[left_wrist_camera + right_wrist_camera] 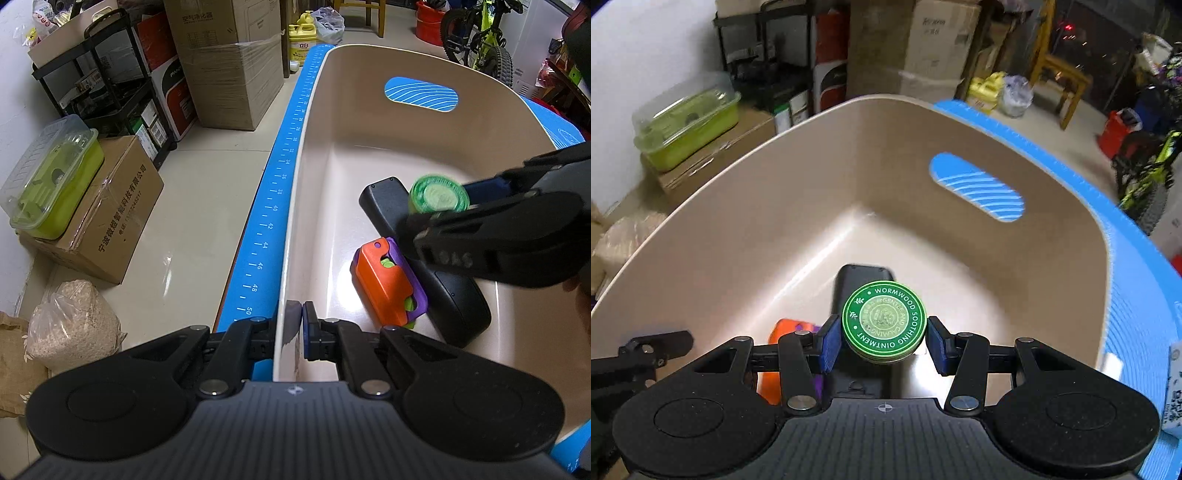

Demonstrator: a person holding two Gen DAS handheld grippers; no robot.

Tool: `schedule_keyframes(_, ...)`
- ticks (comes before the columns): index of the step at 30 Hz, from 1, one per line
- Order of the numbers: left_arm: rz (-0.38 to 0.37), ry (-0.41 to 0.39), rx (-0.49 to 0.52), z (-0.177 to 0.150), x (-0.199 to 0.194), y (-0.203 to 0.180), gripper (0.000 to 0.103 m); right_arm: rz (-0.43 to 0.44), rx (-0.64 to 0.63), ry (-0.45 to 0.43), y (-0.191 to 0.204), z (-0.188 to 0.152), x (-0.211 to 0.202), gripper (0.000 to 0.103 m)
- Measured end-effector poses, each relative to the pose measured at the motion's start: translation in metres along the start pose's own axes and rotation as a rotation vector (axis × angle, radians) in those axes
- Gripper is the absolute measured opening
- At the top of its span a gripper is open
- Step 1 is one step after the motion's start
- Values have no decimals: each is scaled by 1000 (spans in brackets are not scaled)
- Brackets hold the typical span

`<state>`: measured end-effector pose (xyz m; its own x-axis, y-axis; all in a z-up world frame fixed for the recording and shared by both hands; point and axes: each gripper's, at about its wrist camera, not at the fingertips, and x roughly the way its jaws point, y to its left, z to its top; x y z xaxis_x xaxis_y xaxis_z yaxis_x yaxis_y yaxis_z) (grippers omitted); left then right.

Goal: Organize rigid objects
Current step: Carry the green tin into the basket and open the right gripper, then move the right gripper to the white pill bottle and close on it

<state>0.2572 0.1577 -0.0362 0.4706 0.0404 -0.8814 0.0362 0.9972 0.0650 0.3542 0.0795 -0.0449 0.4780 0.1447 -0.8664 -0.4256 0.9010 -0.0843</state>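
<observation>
Ointment tin over the beige bin

Right tool (pixel 884 341) pinches the green ointment tin (pixel 884 323); left tool (pixel 298 325), pressed together, clamps the bin (pixel 314 122) rim.

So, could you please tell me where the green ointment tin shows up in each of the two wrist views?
Left wrist view: the green ointment tin sits right of centre, between the right gripper's fingers, above the black remote.
Right wrist view: lower centre, lid facing the camera, held between the fingers.
Shared landmark: the oval handle cutout in the beige bin's far wall.
</observation>
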Motion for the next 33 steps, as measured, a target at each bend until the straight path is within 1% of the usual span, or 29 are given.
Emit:
schedule_keyframes(4,1,0,0,0,0,0,9,-16,-30,58,9,-4,12,54)
schedule_keyframes(7,-1,0,0,0,0,0,9,0,-36,95,12,-1,19,54)
schedule_keyframes(11,0,0,0,0,0,0,10,-16,-55,105,15,-3,20,54)
schedule_keyframes(13,-1,-1,0,0,0,0,10,-20,-53,107,14,-2,19,60)
schedule_keyframes(14,-1,0,0,0,0,0,10,-20,-49,107,13,-3,18,60)
schedule_keyframes(16,0,0,0,0,0,0,10,-9,-30,103,10,-3,16,65)
schedule_keyframes(18,1,0,0,0,0,0,10,5,-6,74,7,-4,9,70)
schedule_keyframes(23,0,0,0,0,0,0,10,4,6,-1,3,-5,-13,72)
schedule_keyframes(26,0,0,0,0,0,0,10,-5,15,-61,-4,-8,-35,73)
schedule_keyframes(29,0,0,0,0,0,1,10,-11,56,-125,-18,-15,-58,74)
schedule_keyframes(33,-2,0,-1,0,0,1,10,-59,125,-213,-46,-31,-87,74)
